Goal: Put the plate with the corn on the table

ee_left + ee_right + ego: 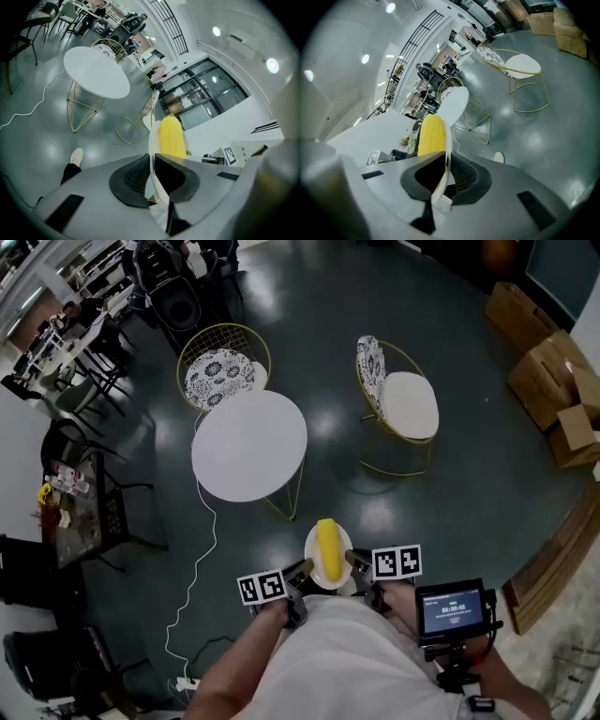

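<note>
A small white plate [311, 551] carries a yellow corn cob [327, 551] and is held in the air close to my body. My left gripper [306, 569] is shut on the plate's left rim [151, 140], the corn [171, 137] just beyond the jaws. My right gripper [354, 561] is shut on the opposite rim [448, 145], with the corn [431, 135] beside it. The round white table [249, 444] stands ahead and slightly left, its top bare; it also shows as the white table [95, 71] in the left gripper view and the table [453, 105] in the right one.
Two gold wire chairs stand beyond the table, one patterned chair [221, 369] behind it, one white-cushioned chair [401, 401] to the right. A white cable [199, 559] runs over the floor left of me. Cardboard boxes [553, 381] lie far right. Desks and chairs [84, 324] fill the far left.
</note>
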`<control>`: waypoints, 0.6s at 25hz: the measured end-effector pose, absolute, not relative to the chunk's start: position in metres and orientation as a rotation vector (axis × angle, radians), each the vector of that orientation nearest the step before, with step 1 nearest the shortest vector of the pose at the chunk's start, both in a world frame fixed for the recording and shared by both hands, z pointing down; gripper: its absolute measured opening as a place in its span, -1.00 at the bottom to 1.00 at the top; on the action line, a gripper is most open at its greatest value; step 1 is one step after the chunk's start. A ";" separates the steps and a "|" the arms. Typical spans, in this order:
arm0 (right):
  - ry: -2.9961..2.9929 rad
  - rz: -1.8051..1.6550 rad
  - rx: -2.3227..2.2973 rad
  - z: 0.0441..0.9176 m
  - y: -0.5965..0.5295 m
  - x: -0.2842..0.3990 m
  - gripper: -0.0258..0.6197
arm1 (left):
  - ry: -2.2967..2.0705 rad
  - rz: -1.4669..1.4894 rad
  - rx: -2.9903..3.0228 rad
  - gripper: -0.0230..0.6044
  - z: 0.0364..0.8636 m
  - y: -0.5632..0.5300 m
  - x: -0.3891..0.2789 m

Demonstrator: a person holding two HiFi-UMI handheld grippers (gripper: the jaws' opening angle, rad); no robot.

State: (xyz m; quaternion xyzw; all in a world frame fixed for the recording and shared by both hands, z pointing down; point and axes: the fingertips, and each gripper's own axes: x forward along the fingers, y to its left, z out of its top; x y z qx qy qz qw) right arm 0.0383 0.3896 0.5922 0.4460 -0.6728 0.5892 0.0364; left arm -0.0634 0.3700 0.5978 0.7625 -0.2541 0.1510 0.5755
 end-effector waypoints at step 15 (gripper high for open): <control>-2.099 1.799 1.343 0.585 0.381 0.025 -0.79 | -0.630 0.343 1.773 -0.81 0.594 0.366 -0.078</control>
